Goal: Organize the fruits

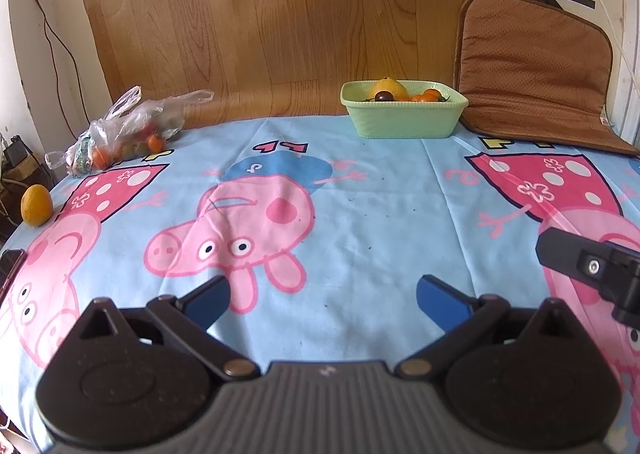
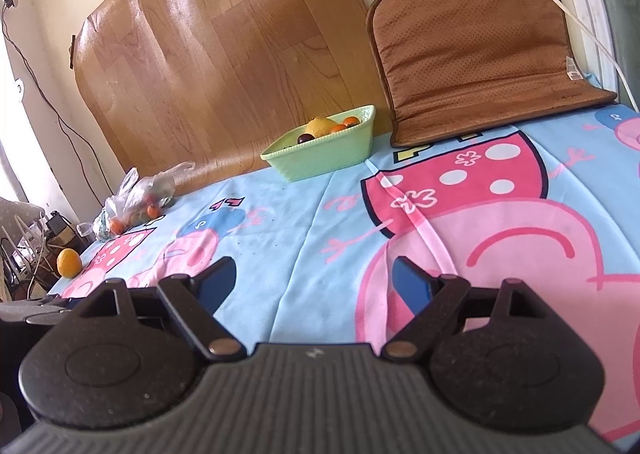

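Observation:
A pale green dish (image 1: 400, 121) (image 2: 332, 157) stands at the far edge of the table, holding a yellow lemon (image 1: 388, 89) (image 2: 320, 125), a dark plum (image 1: 385, 96) and small orange tomatoes (image 1: 428, 95) (image 2: 345, 125). A loose yellow-orange fruit (image 1: 37, 205) (image 2: 69, 262) lies at the left table edge. A clear plastic bag (image 1: 128, 125) (image 2: 136, 197) with small orange and green fruits sits at the back left. My left gripper (image 1: 322, 302) is open over the cloth, nothing between its blue pads. My right gripper (image 2: 314, 282) is open too, and empty.
A blue cartoon-pig cloth (image 1: 360, 213) (image 2: 300, 221) covers the table. A brown cushion (image 1: 532, 69) (image 2: 476, 53) leans on the wall at the back right, beside a wood-grain sheet (image 1: 260, 21). Part of the right gripper's black body (image 1: 592, 266) shows at the right edge.

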A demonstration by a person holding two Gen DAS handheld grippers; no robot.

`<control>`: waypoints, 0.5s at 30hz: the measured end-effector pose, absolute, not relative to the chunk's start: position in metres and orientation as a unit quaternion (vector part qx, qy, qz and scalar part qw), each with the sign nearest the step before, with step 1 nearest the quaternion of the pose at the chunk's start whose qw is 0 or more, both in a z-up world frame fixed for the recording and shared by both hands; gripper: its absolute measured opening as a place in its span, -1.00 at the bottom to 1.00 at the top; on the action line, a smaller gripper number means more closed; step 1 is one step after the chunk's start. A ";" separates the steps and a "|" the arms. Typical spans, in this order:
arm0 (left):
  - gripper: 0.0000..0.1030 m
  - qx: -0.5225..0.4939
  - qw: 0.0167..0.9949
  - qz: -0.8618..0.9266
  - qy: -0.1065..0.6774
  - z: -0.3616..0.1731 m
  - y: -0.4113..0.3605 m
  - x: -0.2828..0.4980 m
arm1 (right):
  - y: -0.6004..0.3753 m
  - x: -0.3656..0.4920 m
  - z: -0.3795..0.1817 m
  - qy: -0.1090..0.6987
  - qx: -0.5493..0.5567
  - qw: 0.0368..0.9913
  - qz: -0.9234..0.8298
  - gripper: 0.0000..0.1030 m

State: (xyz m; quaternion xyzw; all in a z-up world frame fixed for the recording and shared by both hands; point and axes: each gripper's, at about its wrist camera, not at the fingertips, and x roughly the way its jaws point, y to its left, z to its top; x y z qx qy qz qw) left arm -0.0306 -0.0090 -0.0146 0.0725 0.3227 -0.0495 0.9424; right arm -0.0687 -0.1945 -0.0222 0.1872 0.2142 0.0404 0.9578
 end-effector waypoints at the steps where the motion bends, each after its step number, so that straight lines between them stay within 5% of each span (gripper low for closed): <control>1: 1.00 0.073 0.943 -0.049 0.322 -0.014 -0.009 -0.031 | -0.194 -0.069 -0.022 0.213 0.187 0.958 0.040 0.69; 15: 1.00 0.069 0.943 -0.046 0.323 -0.013 -0.007 -0.031 | -0.195 -0.070 -0.021 0.211 0.189 0.958 0.041 0.69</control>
